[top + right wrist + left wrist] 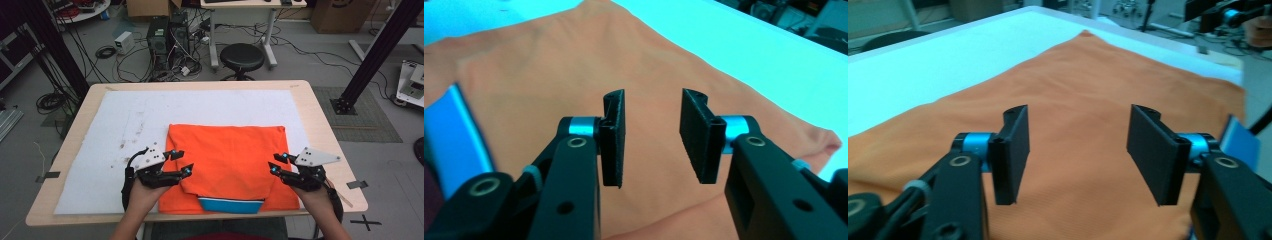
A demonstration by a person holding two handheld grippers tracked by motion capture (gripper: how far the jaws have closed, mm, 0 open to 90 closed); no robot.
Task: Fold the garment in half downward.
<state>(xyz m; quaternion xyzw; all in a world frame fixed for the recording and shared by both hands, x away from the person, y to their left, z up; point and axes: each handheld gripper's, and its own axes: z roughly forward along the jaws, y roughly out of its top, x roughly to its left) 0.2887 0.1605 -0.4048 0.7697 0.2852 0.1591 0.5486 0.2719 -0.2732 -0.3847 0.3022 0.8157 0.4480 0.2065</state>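
A folded orange cloth [227, 160] lies on the white mat, with a blue band [231, 205] at its near edge. My left gripper [181, 162] hovers over the cloth's left edge, jaws open and empty. In the left gripper view the cloth [1078, 90] spreads out beyond the gripper [1078, 150], whose jaws stand apart with nothing between them. My right gripper [278, 163] is at the cloth's right edge, open. In the right gripper view the gripper [651, 135] has a gap between its pads, with only the orange cloth [549, 70] showing behind it.
The white mat [125, 130] covers most of the wooden table [320, 125]. Beyond the table's far edge stand a black stool [242, 57], computer cases and cables on the floor. Black frame posts rise at both sides.
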